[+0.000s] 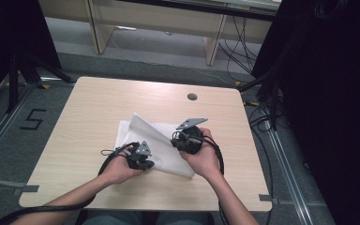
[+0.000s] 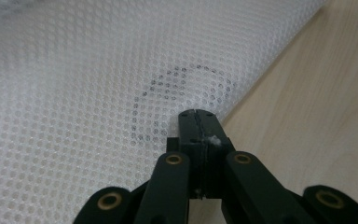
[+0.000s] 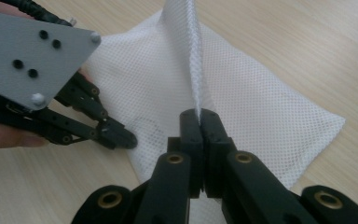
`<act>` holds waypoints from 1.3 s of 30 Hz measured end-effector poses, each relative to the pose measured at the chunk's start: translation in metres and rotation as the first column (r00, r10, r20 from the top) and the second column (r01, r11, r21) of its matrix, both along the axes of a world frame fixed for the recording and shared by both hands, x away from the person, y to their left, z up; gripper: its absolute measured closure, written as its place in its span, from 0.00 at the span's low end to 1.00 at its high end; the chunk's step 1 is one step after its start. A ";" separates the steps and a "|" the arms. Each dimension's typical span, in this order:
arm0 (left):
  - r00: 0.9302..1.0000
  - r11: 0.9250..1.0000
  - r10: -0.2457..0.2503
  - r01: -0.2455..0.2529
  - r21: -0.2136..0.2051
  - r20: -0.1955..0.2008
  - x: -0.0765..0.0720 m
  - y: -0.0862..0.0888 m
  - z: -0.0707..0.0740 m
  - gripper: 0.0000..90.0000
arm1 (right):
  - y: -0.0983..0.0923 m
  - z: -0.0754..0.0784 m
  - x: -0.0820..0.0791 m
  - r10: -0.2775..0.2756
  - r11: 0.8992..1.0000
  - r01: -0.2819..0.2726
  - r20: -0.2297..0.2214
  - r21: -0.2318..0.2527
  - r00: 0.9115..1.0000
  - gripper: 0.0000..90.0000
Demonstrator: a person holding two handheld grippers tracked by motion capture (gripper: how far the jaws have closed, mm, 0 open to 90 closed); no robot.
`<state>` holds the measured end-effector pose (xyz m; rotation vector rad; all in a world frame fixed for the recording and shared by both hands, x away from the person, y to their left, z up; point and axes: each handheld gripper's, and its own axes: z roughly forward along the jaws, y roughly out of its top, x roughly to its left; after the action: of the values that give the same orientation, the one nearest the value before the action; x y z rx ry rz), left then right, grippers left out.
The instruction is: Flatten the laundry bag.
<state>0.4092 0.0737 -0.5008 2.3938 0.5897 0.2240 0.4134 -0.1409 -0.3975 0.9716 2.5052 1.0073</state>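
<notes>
Two grippers: pinching white mesh bag [image 1: 161, 145]
left gripper [image 2: 199, 122]: clamping near edge beside tip
right gripper [image 3: 199, 122]: lifting top layer
tip: pulling layers apart slowly, keeping both pinches tight

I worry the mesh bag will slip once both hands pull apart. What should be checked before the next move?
1. Right gripper shut on a raised fold of the mesh bag: ok.
2. Left gripper shut on mesh: jaws closed, bit of white between them; hold cannot tell.
3. Rest of bag lying flat on table: ok.
4. Grippers apart, not colliding: ok.
5. Bag opening located: cannot tell.
</notes>
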 end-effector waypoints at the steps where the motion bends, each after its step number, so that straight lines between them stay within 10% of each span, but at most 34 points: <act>1: 1.000 1.000 0.001 -0.001 0.005 0.006 0.000 0.000 0.000 0.99 | 0.001 0.001 -0.001 -0.006 1.000 0.006 -0.006 0.006 1.000 1.00; 2: 0.999 0.997 0.055 -0.055 -0.059 -0.003 -0.002 -0.003 -0.003 0.99 | 0.001 0.002 -0.002 -0.001 1.000 0.001 -0.001 0.005 1.000 1.00; 3: 1.000 1.000 0.014 -0.014 -0.008 0.011 0.001 0.000 -0.001 0.99 | 0.002 0.003 -0.003 0.000 1.000 0.000 0.014 0.005 1.000 1.00; 4: 0.998 0.997 0.063 -0.063 -0.054 0.006 0.000 -0.003 -0.004 0.99 | 0.002 0.006 -0.004 0.008 1.000 -0.008 -0.013 -0.007 1.000 1.00; 16: 0.997 0.995 0.079 -0.078 -0.069 0.016 0.005 -0.003 -0.005 0.98 | 0.002 0.009 -0.011 0.007 1.000 -0.007 -0.009 -0.003 1.000 1.00; 26: 0.999 0.998 0.040 -0.039 -0.048 0.029 -0.005 0.012 0.013 0.99 | 0.003 0.009 -0.014 -0.006 1.000 0.006 -0.026 0.000 1.000 1.00; 39: 0.998 0.998 0.053 -0.053 -0.014 -0.019 0.009 0.012 -0.001 0.99 | 0.005 0.015 -0.017 0.032 0.999 -0.032 0.013 0.006 0.999 1.00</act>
<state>0.4182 0.0857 -0.5018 2.3701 0.6624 0.2195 0.3963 -0.1361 -0.3829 0.9262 2.5160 1.0283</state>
